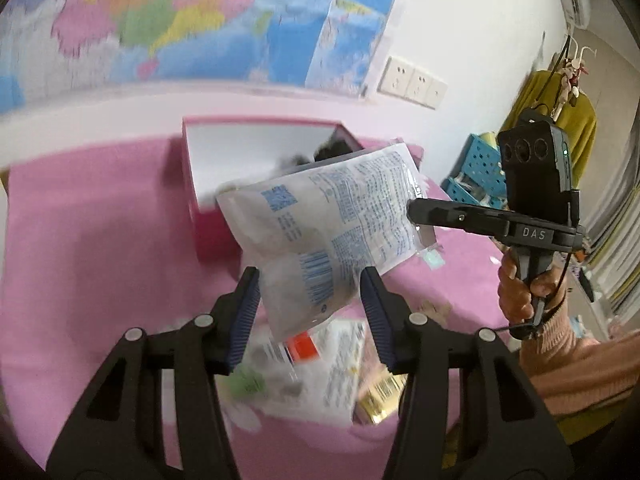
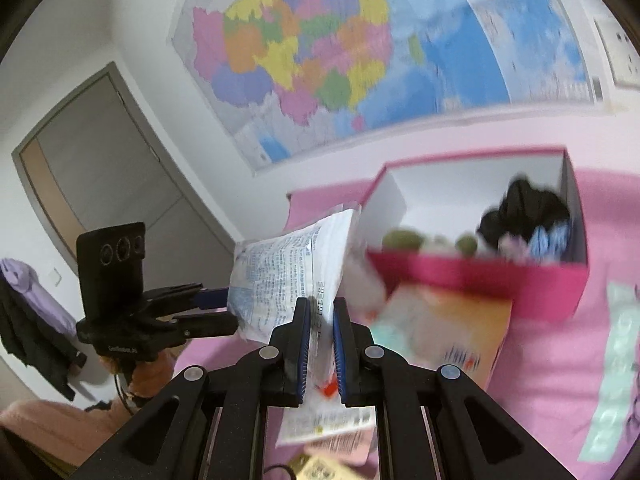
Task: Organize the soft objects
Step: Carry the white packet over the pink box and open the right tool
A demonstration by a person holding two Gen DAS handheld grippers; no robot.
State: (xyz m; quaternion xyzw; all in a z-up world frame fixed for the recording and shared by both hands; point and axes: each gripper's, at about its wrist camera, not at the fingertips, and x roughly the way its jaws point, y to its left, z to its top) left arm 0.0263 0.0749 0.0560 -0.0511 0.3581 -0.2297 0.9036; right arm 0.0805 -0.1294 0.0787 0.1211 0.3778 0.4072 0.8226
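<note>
A white plastic pouch with blue print hangs in the air above the pink bed, held from two sides. My left gripper is shut on its lower end, a pad pressing each side. My right gripper is shut on the thin edge of the pouch. In the left wrist view the right gripper bites the pouch's right edge. In the right wrist view the left gripper holds its left end. Behind stands an open pink box with a black soft item and greenish items inside.
More packets lie on the pink bedspread below the pouch: a white and orange one, a yellow one, a mint strip. Blue baskets stand at the right. A map covers the wall; a door is at the left.
</note>
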